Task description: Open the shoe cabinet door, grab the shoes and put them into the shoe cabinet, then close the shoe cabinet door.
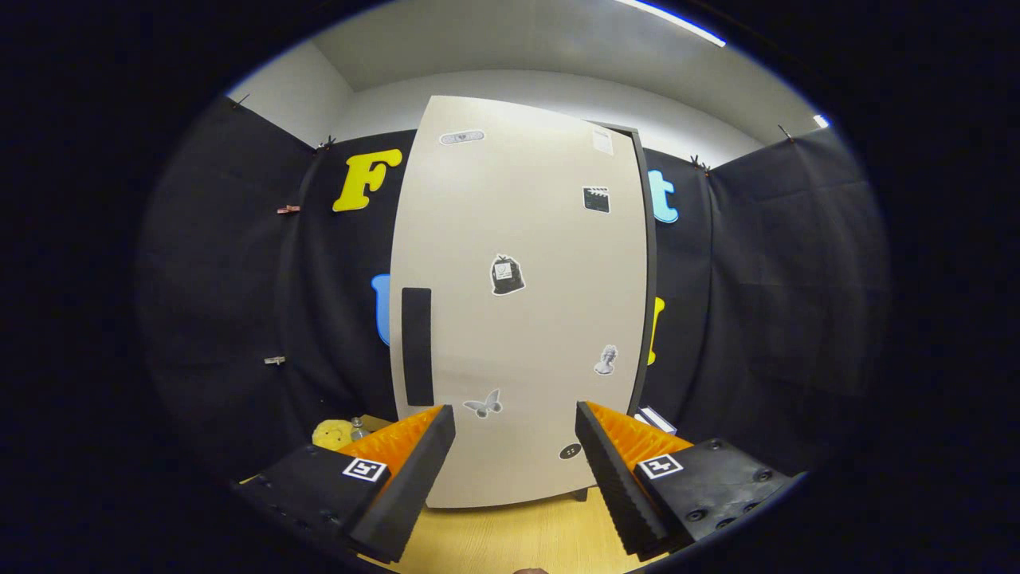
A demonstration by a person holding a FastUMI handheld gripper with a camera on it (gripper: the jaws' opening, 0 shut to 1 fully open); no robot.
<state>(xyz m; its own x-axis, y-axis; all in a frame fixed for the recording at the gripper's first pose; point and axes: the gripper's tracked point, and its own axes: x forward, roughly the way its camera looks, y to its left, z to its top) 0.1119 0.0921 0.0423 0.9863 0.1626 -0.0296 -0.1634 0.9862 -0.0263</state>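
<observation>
Facing the cabinet door (518,303) square-on, gripper (515,422) spread wide w/ nothing held. Door looks shut; handle (417,347), long axis vertical, sits ahead & left of the left finger. No shoes seen, so fits door shut before loading or after.

The shoe cabinet door (518,303) looks like smooth, matt beige laminate with flat paper-like stickers; its handle (417,346) at nine o'clock is matt black. The floor (510,538) at six o'clock is smooth pale wood. The gripper (515,422), spread apart, has ribbed fingers (613,470). A soft yellow plush toy (332,434) sits at seven o'clock
</observation>
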